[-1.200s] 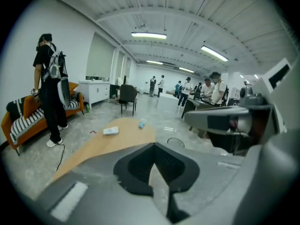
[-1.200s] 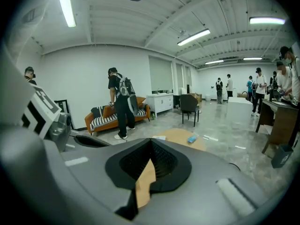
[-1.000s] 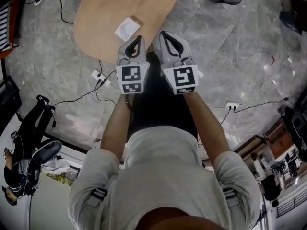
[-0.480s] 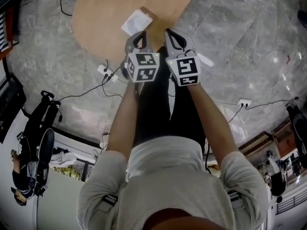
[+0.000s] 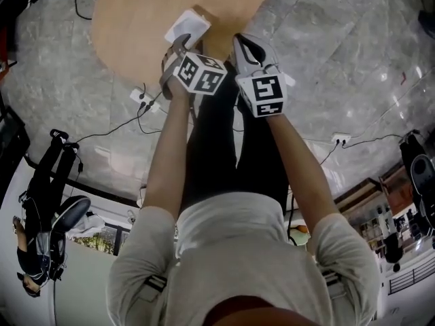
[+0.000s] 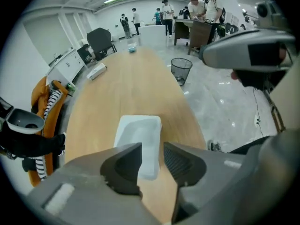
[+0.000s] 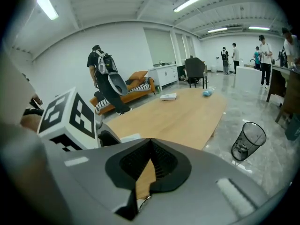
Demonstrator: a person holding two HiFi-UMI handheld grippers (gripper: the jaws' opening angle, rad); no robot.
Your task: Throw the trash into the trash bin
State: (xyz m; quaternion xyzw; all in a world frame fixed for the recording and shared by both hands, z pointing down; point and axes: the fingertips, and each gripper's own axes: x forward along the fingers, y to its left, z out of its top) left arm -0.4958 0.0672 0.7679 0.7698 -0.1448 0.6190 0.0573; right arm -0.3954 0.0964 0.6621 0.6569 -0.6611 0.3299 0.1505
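lowered left hand-held gripper just opened, empty, above tray; right hand-held gripper closed.

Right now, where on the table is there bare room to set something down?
The middle of the table is bare, between the white tray at the near end and the white box farther along. It is crowded only around the tray.
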